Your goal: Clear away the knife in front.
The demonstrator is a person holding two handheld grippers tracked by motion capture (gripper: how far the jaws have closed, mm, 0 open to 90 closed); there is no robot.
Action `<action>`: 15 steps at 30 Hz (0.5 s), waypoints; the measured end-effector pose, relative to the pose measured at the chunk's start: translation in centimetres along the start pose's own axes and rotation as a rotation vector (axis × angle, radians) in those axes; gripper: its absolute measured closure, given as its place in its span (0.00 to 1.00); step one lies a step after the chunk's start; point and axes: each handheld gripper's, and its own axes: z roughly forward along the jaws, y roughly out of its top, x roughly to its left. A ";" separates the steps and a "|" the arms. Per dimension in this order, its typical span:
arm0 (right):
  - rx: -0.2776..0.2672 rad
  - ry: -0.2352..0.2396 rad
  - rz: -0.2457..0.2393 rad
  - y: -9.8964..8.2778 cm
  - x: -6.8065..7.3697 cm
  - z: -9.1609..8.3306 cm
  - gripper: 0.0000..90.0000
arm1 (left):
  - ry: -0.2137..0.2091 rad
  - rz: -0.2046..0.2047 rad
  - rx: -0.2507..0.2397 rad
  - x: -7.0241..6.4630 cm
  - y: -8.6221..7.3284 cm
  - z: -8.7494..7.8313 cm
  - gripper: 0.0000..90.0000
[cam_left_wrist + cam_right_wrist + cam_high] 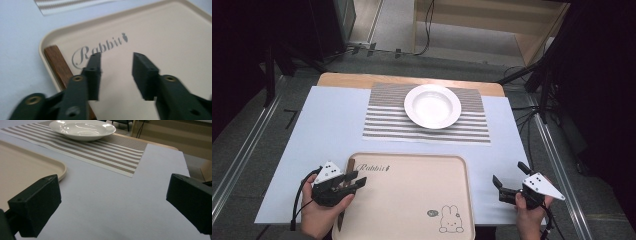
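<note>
A beige tray (412,195) printed with "Rabbit" and a rabbit drawing lies at the table's near edge. A thin brown wooden piece (350,164) lies inside it along the left rim, partly hidden under my left hand. My left gripper (358,180) hovers over the tray's left side, open, with nothing between its jaws. In the left gripper view the wooden piece (57,63) runs just left of the left gripper (116,72). My right gripper (509,174) is open above the bare table to the right of the tray. A white deep plate (432,106) sits on a striped placemat (382,122).
The pale blue table cover (327,130) spans the table between tray and placemat. In the right gripper view the right gripper (112,205) has the tray's corner (57,167) on its left, with the placemat (112,152) and plate (82,128) farther ahead. Metal rails (557,160) flank the table.
</note>
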 end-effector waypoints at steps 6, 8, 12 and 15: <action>0.000 0.001 -0.002 0.0 0.0 0.0 0.00 | -0.025 -0.008 -0.090 0.2 0.3 -1.0 0.31; 0.000 0.001 -0.003 0.0 0.0 0.0 0.00 | -0.020 -0.007 -0.108 0.4 0.3 -1.3 0.21; 0.000 0.001 -0.003 0.0 0.0 0.0 0.00 | -0.042 -0.004 -0.138 0.8 0.4 -1.8 0.00; 0.001 0.000 -0.002 0.0 0.0 0.0 0.00 | -0.033 -0.011 -0.169 1.1 0.5 -2.4 0.00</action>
